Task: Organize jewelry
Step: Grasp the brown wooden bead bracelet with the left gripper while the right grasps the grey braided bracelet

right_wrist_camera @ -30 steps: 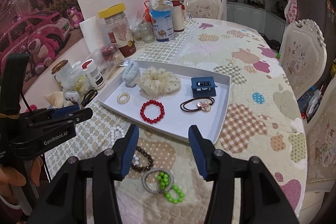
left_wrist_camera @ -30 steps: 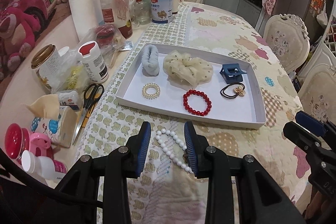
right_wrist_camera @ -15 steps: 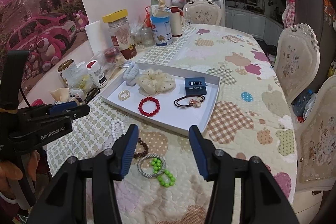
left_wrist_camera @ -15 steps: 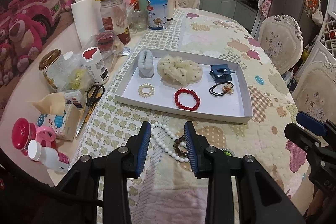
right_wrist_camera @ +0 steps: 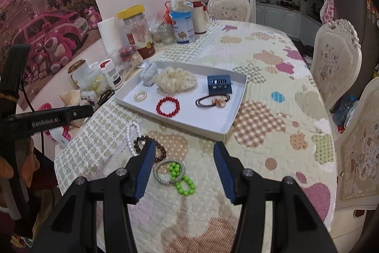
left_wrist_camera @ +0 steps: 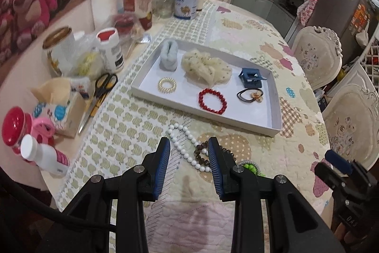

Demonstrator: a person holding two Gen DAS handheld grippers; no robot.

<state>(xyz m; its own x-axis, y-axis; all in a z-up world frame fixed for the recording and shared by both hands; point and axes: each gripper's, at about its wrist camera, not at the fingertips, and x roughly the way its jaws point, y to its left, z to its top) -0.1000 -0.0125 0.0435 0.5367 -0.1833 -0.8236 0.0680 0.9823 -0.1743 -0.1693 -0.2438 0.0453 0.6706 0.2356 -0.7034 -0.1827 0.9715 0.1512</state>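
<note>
A white tray holds a red bead bracelet, a pearl ring band, a cream scrunchie, a blue clip and a black hair tie. On the cloth in front lie a white bead strand, a brown bead bracelet, a grey rope bangle and a green bead bracelet. My left gripper is open and empty above the white strand. My right gripper is open and empty above the bangle.
Jars, bottles, a tissue pack and scissors crowd the table's left side. A blue tin and a yellow-lidded jar stand at the back. Chairs stand along the right edge.
Both grippers have drawn back and up from the tray, so more of the cloth and the loose bracelets show. Both stay open and empty.
</note>
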